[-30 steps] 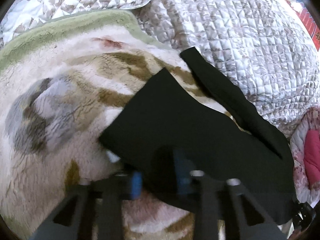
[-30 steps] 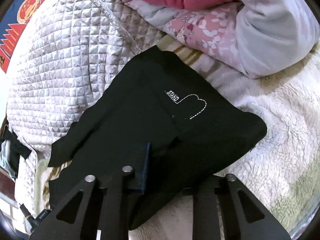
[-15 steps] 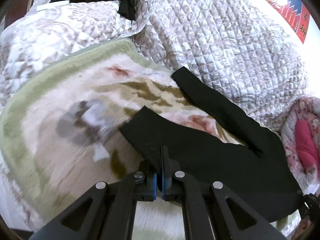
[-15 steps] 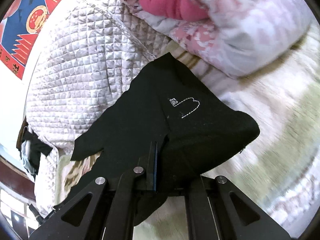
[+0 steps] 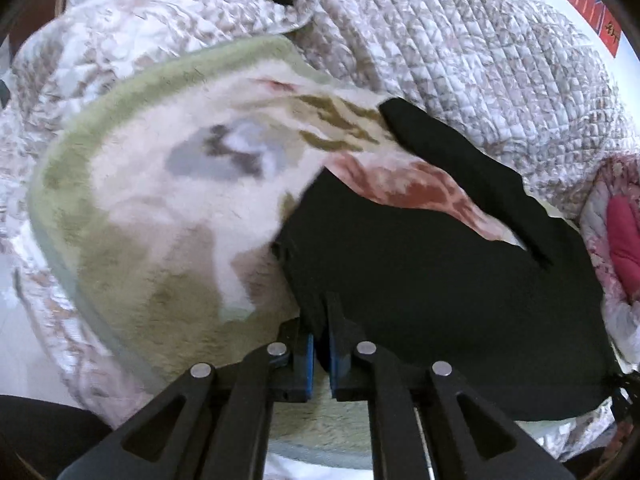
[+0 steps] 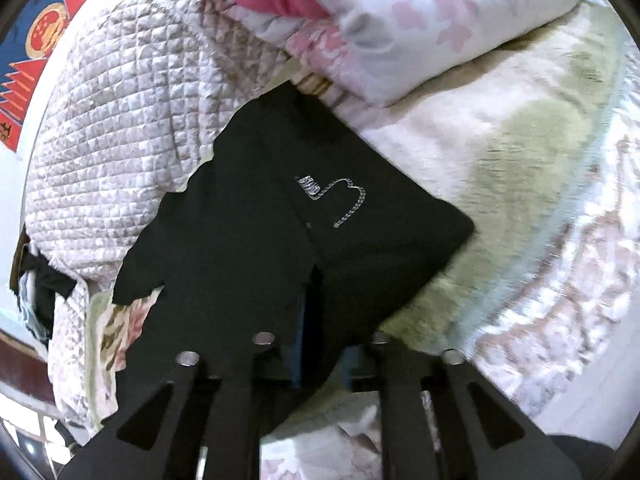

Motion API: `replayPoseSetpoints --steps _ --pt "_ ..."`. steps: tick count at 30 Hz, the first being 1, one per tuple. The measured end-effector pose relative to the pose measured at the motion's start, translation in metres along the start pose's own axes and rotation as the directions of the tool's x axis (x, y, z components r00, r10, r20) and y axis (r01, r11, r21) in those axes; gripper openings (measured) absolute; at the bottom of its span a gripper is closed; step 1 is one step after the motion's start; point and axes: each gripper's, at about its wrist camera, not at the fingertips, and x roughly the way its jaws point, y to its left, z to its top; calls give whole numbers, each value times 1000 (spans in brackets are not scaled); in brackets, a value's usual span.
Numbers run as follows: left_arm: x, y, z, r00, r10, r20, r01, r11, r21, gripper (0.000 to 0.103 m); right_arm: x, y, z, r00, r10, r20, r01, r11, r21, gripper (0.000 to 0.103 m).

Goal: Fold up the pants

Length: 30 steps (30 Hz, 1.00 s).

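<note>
Black pants (image 5: 432,280) lie on a fluffy cream blanket (image 5: 168,208) with a green border. My left gripper (image 5: 322,320) is shut on the near leg's edge, lifted off the blanket. The other leg (image 5: 460,160) stretches away toward the quilt. In the right wrist view the pants (image 6: 260,240) show a white stitched logo (image 6: 340,200). My right gripper (image 6: 316,312) is shut on the waist-side edge, with fabric draped over its fingers.
A quilted grey-white bedspread (image 5: 460,40) covers the far side. A pink floral duvet with a red garment (image 6: 360,12) lies by the pants' far end. Dark clothes (image 6: 40,280) hang at the bed's left edge. A red-blue wall hanging (image 6: 36,40) is behind.
Both grippers closed on the pants' near edge and pulled it up and back toward me. The near leg moved away from the far leg, baring more blanket between them.
</note>
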Motion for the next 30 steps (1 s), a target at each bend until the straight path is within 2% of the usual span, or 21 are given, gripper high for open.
replayPoseSetpoints --steps 3,5,6,7,9,11,12,14,16,17,18,20,22,27,30 --pt "-12 11 -2 999 45 12 -44 999 -24 12 -23 -3 -4 998 -52 39 51 999 16 28" --pt "-22 13 0 993 100 56 -99 995 -20 16 -44 -3 -6 988 -99 117 100 995 -6 30" --pt "-27 12 3 990 114 80 -113 993 -17 17 -54 1 -6 976 -138 169 145 989 -32 31" --pt "-32 10 5 988 120 98 -120 993 -11 17 -62 8 -6 962 -163 219 181 981 -67 31" --pt "-36 0 11 988 95 124 -97 995 14 25 -64 24 -5 956 -156 249 197 969 -152 31" --pt "-36 -20 13 991 22 129 -29 998 57 31 -52 42 -10 962 -135 237 197 945 -262 31" --pt "-34 -30 12 992 -17 123 7 997 80 31 -43 53 -15 967 -118 224 188 927 -324 31" --pt "-24 -53 8 991 -103 83 91 986 139 31 -17 65 -22 976 -118 183 186 891 -414 31" --pt "-8 -73 -2 986 -166 19 160 970 186 31 6 64 -26 982 -137 127 179 881 -437 31" --pt "-2 -79 -7 985 -172 -6 170 964 205 31 17 60 -26 981 -165 98 192 876 -442 31" --pt "9 -84 -12 986 -163 -40 168 960 225 31 28 54 -28 971 -226 75 235 865 -444 31" --pt "26 -84 -21 988 -120 -102 141 962 236 31 28 48 -24 972 -227 55 229 883 -410 31" --pt "23 -82 -19 990 -115 -80 131 961 243 31 19 52 -21 967 -241 85 254 874 -414 31" --pt "27 -72 13 998 -59 -39 65 976 207 32 3 73 -14 971 -160 179 227 852 -472 31" --pt "42 -69 40 999 -38 -22 42 975 217 34 24 81 4 981 -132 144 187 846 -499 31"
